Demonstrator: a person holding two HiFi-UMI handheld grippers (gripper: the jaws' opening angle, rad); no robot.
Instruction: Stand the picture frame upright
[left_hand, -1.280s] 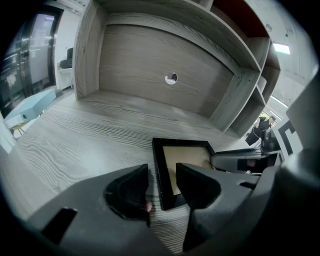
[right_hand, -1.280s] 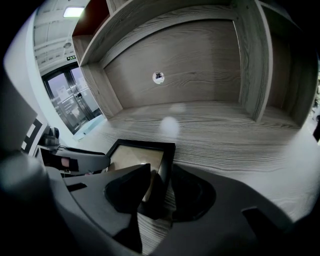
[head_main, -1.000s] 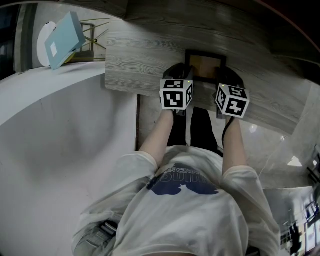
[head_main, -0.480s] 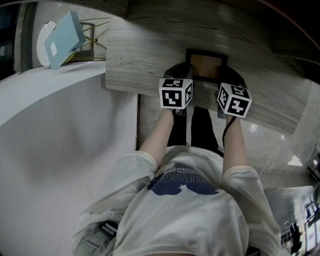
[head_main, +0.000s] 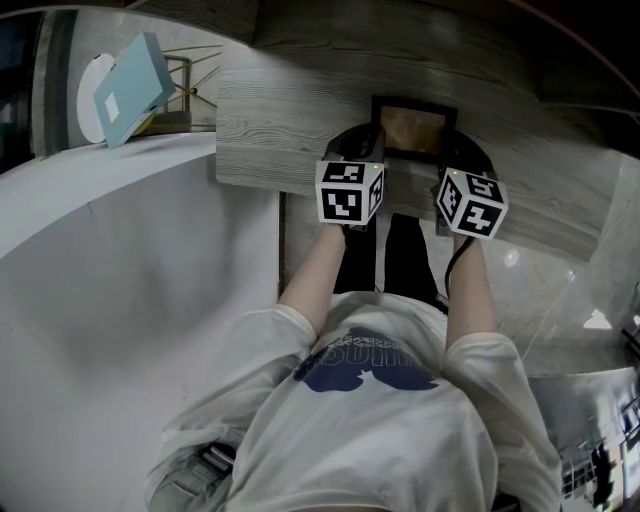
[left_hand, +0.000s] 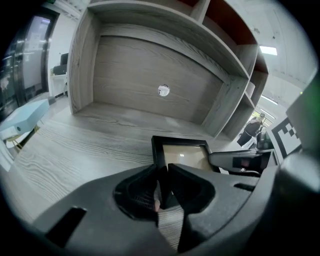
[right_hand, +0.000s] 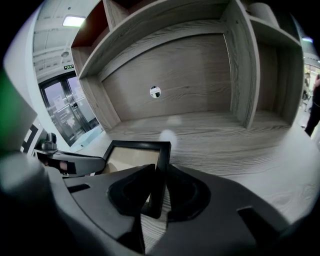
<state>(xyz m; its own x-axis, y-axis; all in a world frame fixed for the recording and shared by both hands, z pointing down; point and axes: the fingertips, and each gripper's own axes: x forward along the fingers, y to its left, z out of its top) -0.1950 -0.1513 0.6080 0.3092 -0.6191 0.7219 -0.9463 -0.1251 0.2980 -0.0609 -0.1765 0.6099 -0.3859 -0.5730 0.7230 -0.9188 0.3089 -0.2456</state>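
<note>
A black picture frame (head_main: 412, 128) with a tan insert lies flat on the grey wooden shelf board (head_main: 280, 120). My left gripper (head_main: 373, 148) sits at its left side. In the left gripper view the frame's (left_hand: 182, 152) left bar runs between the jaws of the left gripper (left_hand: 162, 172), which have just been closing and now pinch it. My right gripper (head_main: 451, 150) is at the frame's right side. In the right gripper view the frame's (right_hand: 135, 155) right bar stands between the jaws of the right gripper (right_hand: 159, 172), which have also just been closing onto it.
The shelf's back wall (left_hand: 150, 75) with a round hole (left_hand: 163, 90) rises behind the frame, with upright dividers at both sides. A light blue box (head_main: 130, 85) leans on a stand at the far left. A white counter (head_main: 130, 300) curves along the left.
Both marker cubes have edged slightly toward the frame. The frame lies in the same spot.
</note>
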